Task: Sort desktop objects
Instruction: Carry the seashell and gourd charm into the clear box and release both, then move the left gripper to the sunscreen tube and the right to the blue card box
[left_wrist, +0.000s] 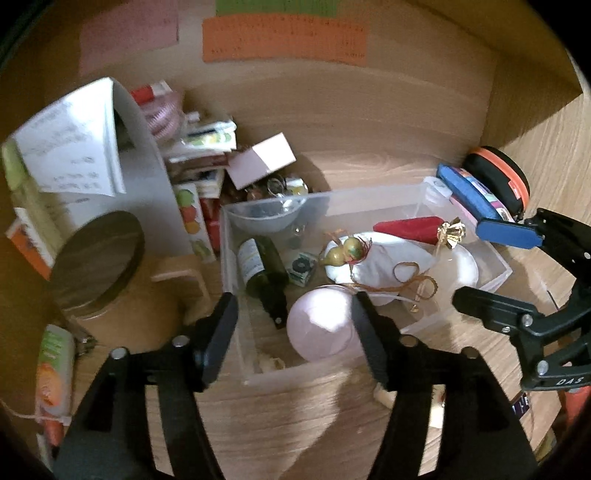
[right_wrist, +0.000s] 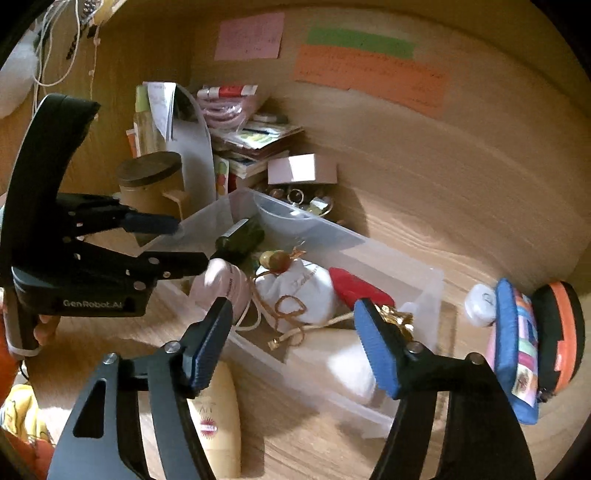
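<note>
A clear plastic bin (left_wrist: 369, 195) sits on the wooden desk. In it lie a dark green bottle (left_wrist: 264, 273), a white pouch (left_wrist: 380, 266) with a gold cord, a red object (left_wrist: 406, 229) and a pale pink ball (left_wrist: 317, 328). My left gripper (left_wrist: 295, 317) is open over the bin's near corner; the ball lies between its fingers, clear of the left one. My right gripper (right_wrist: 291, 321) is open above the pouch (right_wrist: 299, 291), nothing pressed between its blue pads. From the right wrist view, the left gripper (right_wrist: 184, 243) hangs by the ball (right_wrist: 218, 284).
A brown canister (left_wrist: 99, 258) with a dark lid stands left of the bin, papers and packets (left_wrist: 207, 147) stacked behind. A blue pencil case (right_wrist: 513, 350) and an orange-black case (right_wrist: 561, 332) lean at the right wall. A cream tube (right_wrist: 218, 417) lies in front of the bin.
</note>
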